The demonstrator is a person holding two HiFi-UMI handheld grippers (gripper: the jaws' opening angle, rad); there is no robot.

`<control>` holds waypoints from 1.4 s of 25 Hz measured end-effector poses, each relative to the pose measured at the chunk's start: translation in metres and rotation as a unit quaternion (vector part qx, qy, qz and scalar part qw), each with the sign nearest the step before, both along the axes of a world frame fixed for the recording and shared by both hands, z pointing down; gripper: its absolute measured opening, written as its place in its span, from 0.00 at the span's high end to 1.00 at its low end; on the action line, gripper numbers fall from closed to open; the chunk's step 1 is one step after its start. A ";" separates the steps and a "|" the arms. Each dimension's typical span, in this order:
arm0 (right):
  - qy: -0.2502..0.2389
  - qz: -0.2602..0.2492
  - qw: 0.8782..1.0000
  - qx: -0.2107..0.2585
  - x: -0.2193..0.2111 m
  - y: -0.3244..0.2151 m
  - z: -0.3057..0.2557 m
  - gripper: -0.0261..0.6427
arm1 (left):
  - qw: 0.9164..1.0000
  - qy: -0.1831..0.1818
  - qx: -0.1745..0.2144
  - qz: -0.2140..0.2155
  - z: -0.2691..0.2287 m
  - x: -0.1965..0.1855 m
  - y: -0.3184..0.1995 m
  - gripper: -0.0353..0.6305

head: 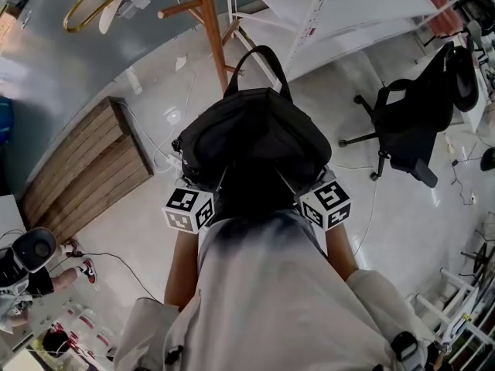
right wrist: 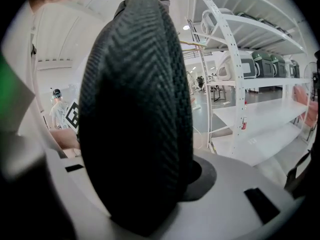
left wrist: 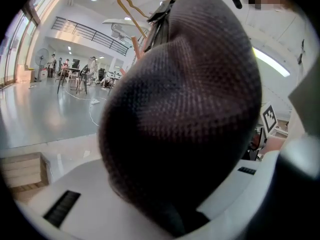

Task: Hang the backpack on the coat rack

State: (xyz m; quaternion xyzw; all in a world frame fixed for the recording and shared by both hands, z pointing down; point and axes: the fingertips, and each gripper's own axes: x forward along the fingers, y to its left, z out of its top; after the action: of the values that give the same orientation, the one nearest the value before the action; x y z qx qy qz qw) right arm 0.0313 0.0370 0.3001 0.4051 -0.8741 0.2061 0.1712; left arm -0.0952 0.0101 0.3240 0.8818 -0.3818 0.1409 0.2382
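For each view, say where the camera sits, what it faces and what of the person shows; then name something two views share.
Head view: on the head, steeply down at the backpack, rack beyond; shirt, forearms, left gripper and right gripper show.
Left gripper view: on that gripper, along its jaws, which clamp the backpack.
Right gripper view: likewise; shelves beyond.
Shared: head and left gripper views both show the rack.

The person is holding both arms forward and side by side, the bare left forearm [head: 179, 273] and right forearm [head: 341, 255] reaching out from pale sleeves [head: 370, 292]. The left gripper [head: 203, 182] and the right gripper [head: 300, 182] are pointing ahead and somewhat downward, level with each other. Each is clamping its jaws on a padded part of the black backpack [head: 255, 141], which is hanging between them.
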 end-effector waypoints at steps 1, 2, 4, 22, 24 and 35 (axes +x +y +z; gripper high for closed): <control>0.001 -0.007 1.000 -0.002 0.002 -0.006 0.002 0.72 | 1.000 0.000 -0.003 -0.005 0.002 0.001 -0.005 0.74; 0.002 -0.013 1.000 -0.005 0.004 -0.012 0.003 0.72 | 1.000 0.001 -0.006 -0.011 0.004 0.003 -0.009 0.74; 0.003 -0.023 1.000 -0.009 0.010 -0.023 0.006 0.72 | 1.000 0.002 -0.011 -0.022 0.007 0.009 -0.018 0.74; 0.004 -0.117 0.993 -0.026 0.055 -0.073 0.033 0.72 | 0.993 -0.005 -0.020 -0.115 0.033 0.053 -0.045 0.74; 0.005 -0.122 0.992 -0.028 0.056 -0.078 0.037 0.72 | 0.993 -0.006 -0.023 -0.119 0.036 0.053 -0.048 0.74; 0.016 -0.145 0.988 -0.053 0.041 -0.084 0.065 0.72 | 0.990 -0.002 -0.059 -0.131 0.067 0.040 -0.048 0.74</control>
State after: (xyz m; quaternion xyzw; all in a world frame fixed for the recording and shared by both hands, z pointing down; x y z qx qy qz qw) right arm 0.0725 -0.0470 0.3653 0.2671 -0.9088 0.2187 0.2342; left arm -0.0548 -0.0374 0.3911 0.8083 -0.4855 0.1330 0.3054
